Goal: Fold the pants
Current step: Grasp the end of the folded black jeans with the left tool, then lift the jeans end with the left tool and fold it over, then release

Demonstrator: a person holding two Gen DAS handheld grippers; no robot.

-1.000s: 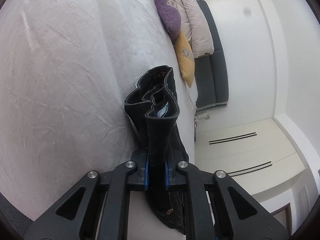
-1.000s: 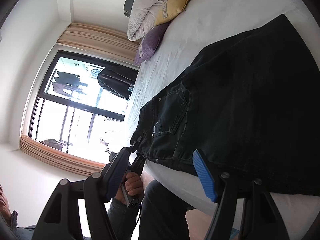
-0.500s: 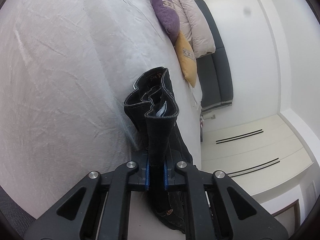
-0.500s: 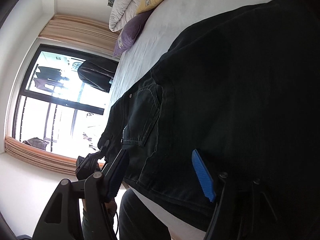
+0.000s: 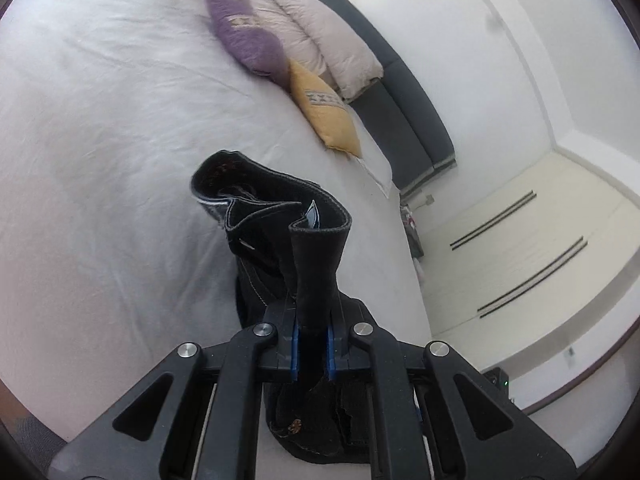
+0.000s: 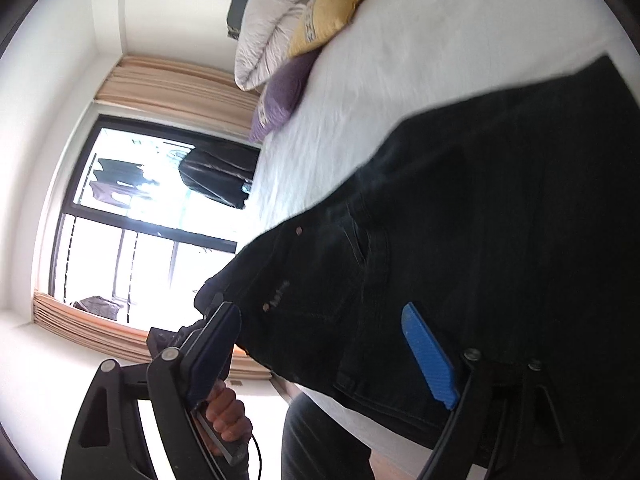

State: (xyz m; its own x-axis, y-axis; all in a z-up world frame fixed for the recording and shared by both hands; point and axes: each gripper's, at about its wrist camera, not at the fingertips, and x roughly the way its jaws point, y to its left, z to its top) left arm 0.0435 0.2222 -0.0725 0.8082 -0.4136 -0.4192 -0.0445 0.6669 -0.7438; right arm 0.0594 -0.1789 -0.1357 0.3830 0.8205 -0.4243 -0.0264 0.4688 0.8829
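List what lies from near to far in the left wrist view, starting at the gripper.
left gripper, shut on the black pants → bare white bed sheet → yellow cushion → purple cushion → dark headboard.

1. The left gripper (image 5: pixel 311 350) is higher above the white bed (image 5: pixel 100 140) than before, and it is rolled, so the bed now lies flatter in the left wrist view.
2. The waistband of the black pants (image 5: pixel 316 264) rises with it; more of the bed shows around it.
3. The right gripper (image 6: pixel 324 352) has just opened its jaws wider; the pants (image 6: pixel 480 240) lie behind them, not pressed.
4. In the right wrist view, the pants fill less of the picture than half a second ago.
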